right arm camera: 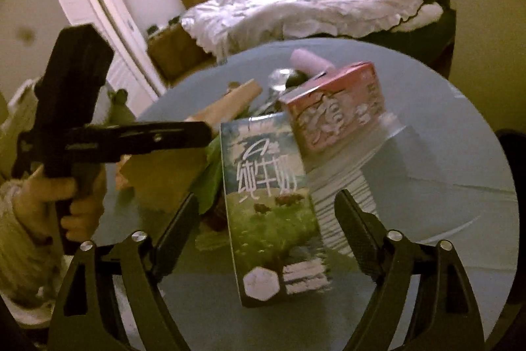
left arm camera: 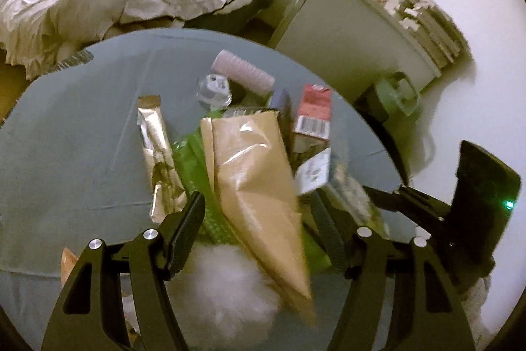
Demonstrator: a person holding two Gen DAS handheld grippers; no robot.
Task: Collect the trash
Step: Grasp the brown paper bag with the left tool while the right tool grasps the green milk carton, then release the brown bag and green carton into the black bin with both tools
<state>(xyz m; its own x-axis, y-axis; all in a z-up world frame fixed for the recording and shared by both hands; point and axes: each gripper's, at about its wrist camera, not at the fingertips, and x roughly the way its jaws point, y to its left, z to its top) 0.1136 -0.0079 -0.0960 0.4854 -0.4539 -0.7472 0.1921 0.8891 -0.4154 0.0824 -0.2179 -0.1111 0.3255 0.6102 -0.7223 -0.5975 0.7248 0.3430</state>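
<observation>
Left wrist view shows a brown paper bag lying on the round blue table, its long axis running from the far side of the table toward the camera, narrow end nearest. It rests on green plastic wrap, with a silver wrapper just beside it to the left, lying along the same line. A red carton stands behind it. The left gripper is spread wide, its fingers either side of the bag; whether they touch it I cannot tell.

From the right wrist, a green milk carton lies on the table, long axis pointing away from the camera and tilted slightly left, the red carton behind it. The right gripper is wide open, straddling the milk carton without gripping it.
</observation>
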